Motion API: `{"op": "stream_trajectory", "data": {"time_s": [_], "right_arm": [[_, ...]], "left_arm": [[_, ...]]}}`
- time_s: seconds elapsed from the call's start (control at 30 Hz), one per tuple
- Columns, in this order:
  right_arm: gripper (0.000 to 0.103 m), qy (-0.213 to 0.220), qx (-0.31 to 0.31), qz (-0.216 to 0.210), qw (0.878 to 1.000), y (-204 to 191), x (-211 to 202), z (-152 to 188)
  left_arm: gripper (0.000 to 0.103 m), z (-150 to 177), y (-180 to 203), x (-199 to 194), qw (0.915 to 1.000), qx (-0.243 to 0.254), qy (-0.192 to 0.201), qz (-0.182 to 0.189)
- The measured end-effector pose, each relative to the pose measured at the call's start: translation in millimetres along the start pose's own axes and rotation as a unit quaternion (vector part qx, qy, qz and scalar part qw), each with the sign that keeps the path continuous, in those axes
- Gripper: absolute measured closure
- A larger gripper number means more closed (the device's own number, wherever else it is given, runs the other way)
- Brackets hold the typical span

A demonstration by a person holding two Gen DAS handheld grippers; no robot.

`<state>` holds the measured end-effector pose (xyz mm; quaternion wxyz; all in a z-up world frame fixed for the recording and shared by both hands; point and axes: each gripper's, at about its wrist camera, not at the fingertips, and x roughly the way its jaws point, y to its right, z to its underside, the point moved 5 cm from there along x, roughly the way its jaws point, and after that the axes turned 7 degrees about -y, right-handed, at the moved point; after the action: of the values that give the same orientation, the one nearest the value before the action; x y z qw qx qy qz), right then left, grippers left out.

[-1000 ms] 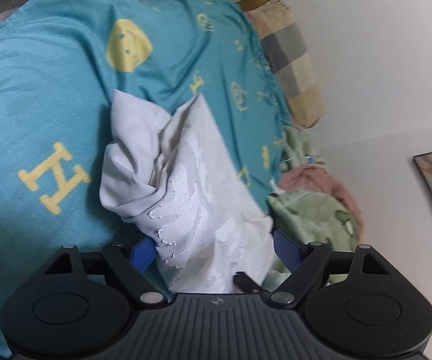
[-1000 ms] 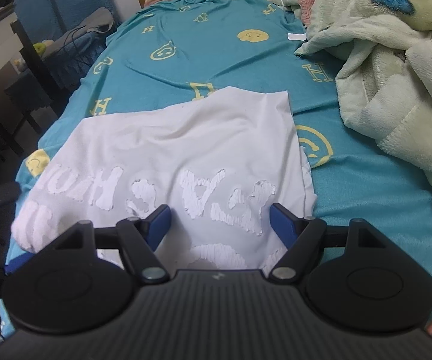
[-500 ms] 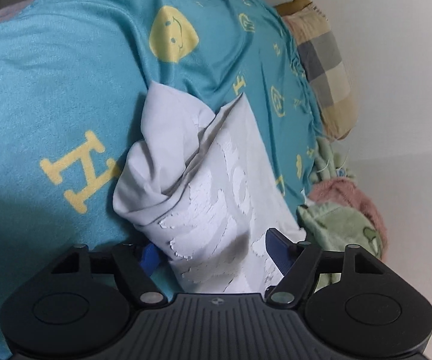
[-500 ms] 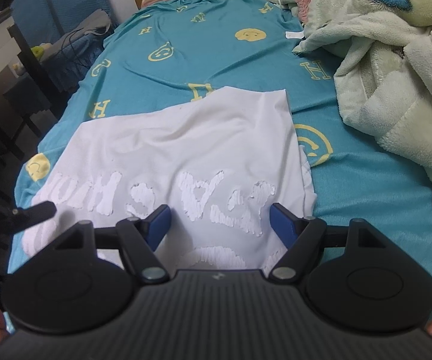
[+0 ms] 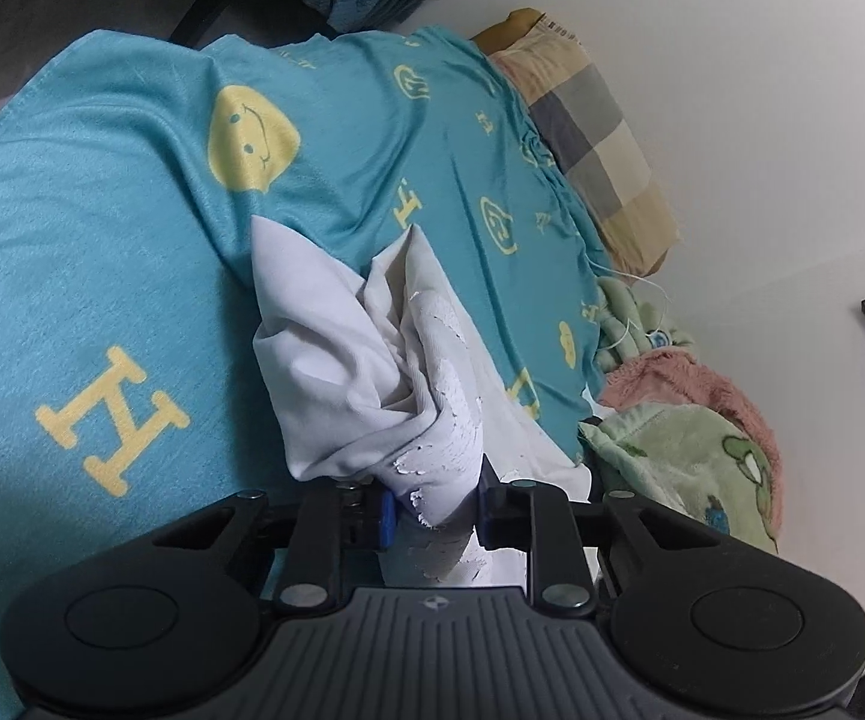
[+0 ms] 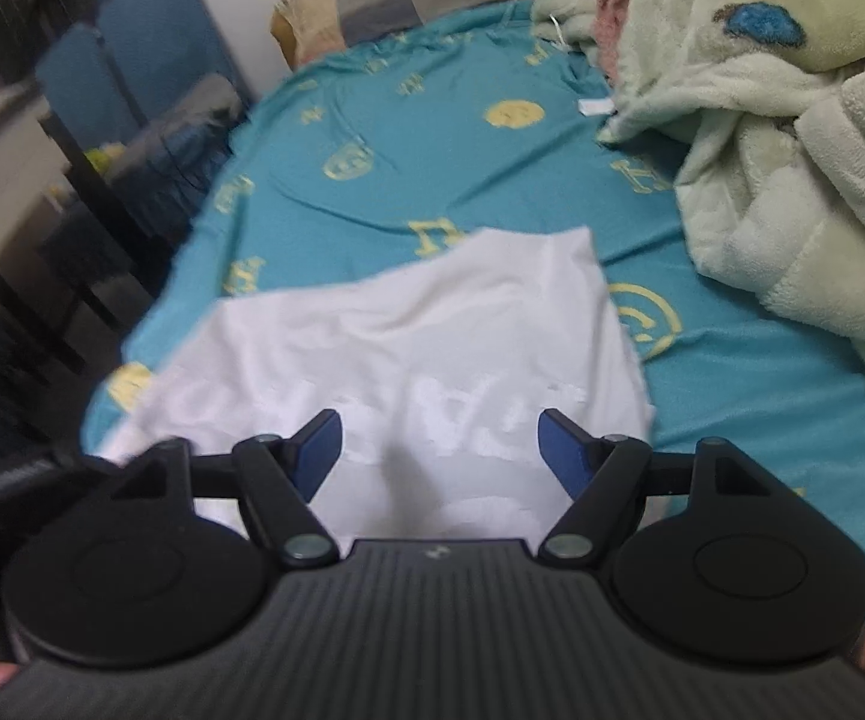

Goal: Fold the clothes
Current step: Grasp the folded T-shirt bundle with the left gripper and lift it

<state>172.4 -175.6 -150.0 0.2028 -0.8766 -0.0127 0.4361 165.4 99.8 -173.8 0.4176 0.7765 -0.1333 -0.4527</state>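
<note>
On a bed covered by a teal sheet (image 5: 102, 228) printed with yellow smiley faces and letters, we see a white T-shirt (image 6: 432, 330) with a cracked white print spread near the front edge of the mattress. In the left wrist view, the left gripper (image 5: 434, 513) has just been closing, and its blue-padded jaws now pinch a bunched fold of that shirt's printed edge between them, the cloth rising from the grip in gathered creases and falling back onto the sheet. In the right wrist view, which is blurred, the right gripper (image 6: 439, 447) hangs over the near part of the shirt with its blue pads standing wide apart and nothing pressed between them; whether they brush the fabric we cannot tell. Fingertips of the person's hands show at the bottom corners of that view. A pale green fleece blanket (image 6: 792, 150) lies heaped on the right side of the bed, apart from the shirt, with a pink fleece (image 5: 690, 384) beside it and a plaid pillow (image 5: 594, 138) at the head, against the white wall.
</note>
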Motion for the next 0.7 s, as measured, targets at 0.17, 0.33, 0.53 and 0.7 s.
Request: {"op": "stream_trajectory", "data": {"time_s": [0.17, 0.33, 0.53, 0.7], "right_arm": [[0.028, -0.049, 0.118, -0.141, 0.982, -7, -5, 20], [0.027, -0.156, 0.258, -0.232, 0.925, 1, 33, 54], [0.028, -0.157, 0.355, -0.231, 0.892, 22, 55, 66], [0.028, -0.120, 0.403, -0.198, 0.885, 43, 53, 69]], "left_arm": [[0.079, -1, -4, -2, 0.9999, -0.013, 0.000, 0.005], [0.080, -1, -9, -9, 0.9998, -0.015, 0.003, 0.012], [0.081, -4, -9, -11, 0.9995, -0.023, 0.007, 0.019], [0.083, -6, -7, -12, 0.9992, -0.025, 0.014, 0.027]]}}
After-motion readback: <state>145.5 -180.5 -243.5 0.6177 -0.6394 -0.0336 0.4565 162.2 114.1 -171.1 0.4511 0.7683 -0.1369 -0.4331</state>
